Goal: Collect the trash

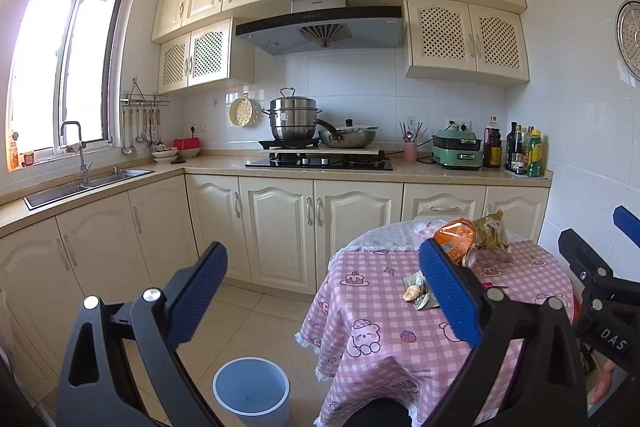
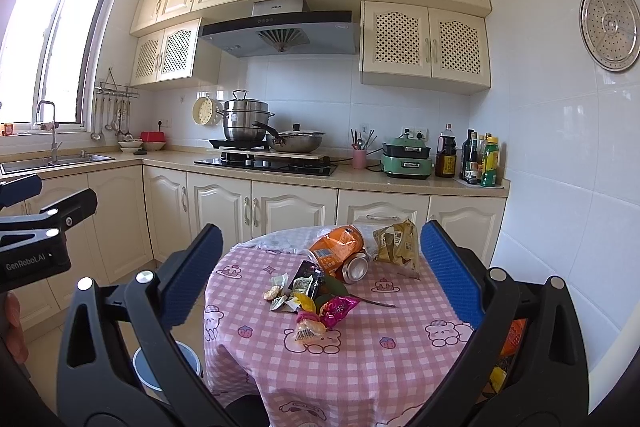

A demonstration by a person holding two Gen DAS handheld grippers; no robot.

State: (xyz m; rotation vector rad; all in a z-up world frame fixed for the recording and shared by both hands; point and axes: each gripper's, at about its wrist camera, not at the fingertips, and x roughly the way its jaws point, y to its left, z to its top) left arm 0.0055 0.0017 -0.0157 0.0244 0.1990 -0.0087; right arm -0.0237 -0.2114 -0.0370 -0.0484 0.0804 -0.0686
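Note:
A round table with a pink checked cloth (image 2: 360, 355) holds a pile of trash: an orange snack bag (image 2: 338, 245), a crushed can (image 2: 355, 266), a tan wrapper (image 2: 398, 243), a dark packet (image 2: 310, 279), a magenta wrapper (image 2: 338, 309) and small scraps (image 2: 308, 329). A white bin (image 1: 251, 389) stands on the floor left of the table. My left gripper (image 1: 322, 293) is open and empty, held above the floor near the table's left edge. My right gripper (image 2: 320, 273) is open and empty, held short of the trash pile.
Cream kitchen cabinets (image 1: 280, 227) and a counter run behind the table, with a stove (image 1: 320, 161), pots, a sink (image 1: 80, 183) at left and bottles (image 1: 524, 153) at right. A white tiled wall (image 2: 580, 187) stands right of the table. Tile floor (image 1: 240, 315) lies left of it.

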